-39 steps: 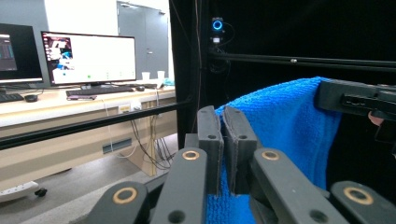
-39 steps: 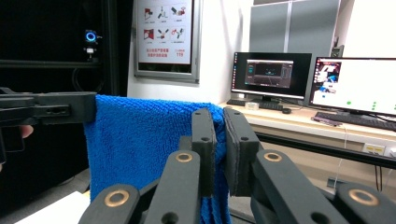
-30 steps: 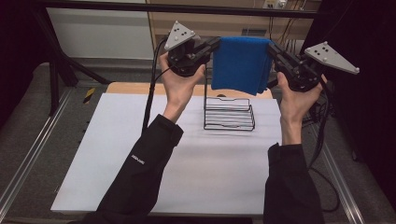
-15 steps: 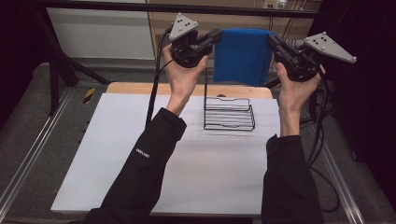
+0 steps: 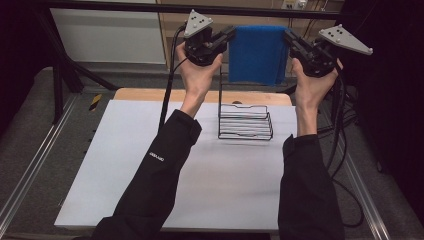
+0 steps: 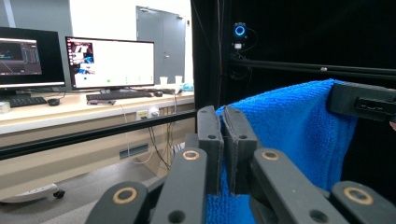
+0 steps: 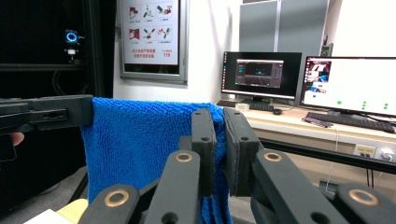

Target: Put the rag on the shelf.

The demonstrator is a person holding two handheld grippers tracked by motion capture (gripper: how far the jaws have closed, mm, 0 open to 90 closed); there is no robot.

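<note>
**Blue towel held up between two grippers**

A big white table top [image 5: 150, 165] lies far below both grippers. On it, under and between the grippers, stands a black wire rack [image 5: 245, 121].

A fluffy blue cloth towel [image 5: 258, 54] hangs high in the air, stretched between the two grippers. The left gripper [image 5: 226, 36] pinches the towel's top corner on its side, with both jaws squeezed on the cloth. The right gripper [image 5: 291, 38] pinches the other top corner the same way. The rest of the towel hangs down below the jaws, above the rack.
</note>
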